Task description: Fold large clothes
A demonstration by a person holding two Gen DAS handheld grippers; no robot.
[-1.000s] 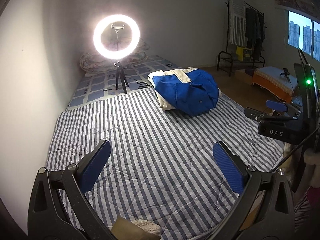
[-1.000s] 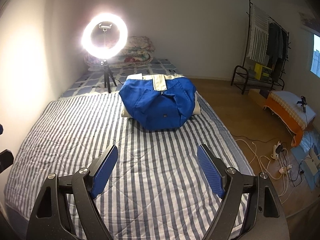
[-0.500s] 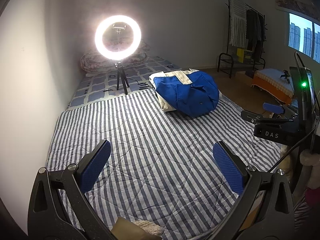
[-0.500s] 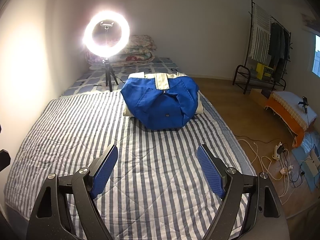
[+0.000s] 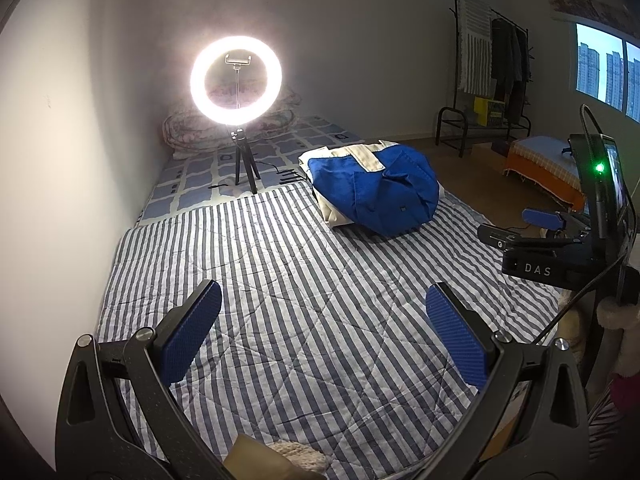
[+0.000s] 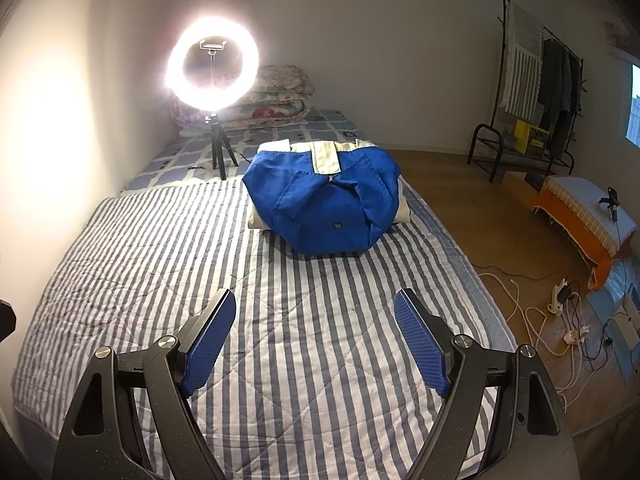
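Both tools tilt downward over the bed. The left gripper [image 5: 320, 320] and the right gripper [image 6: 314, 320] have jaws spread wide with nothing between them, their ribbed blue pads [image 6: 208, 344] above the blue-and-white striped quilted bedspread [image 6: 160, 248]. The rumpled blue-and-cream fabric garment [image 6: 324, 200] lies bundled at the bedspread's far end, well apart from both. Beside it stands a glowing ring light on a black tripod [image 6: 212, 68], its glare washing out the floral bedding behind.
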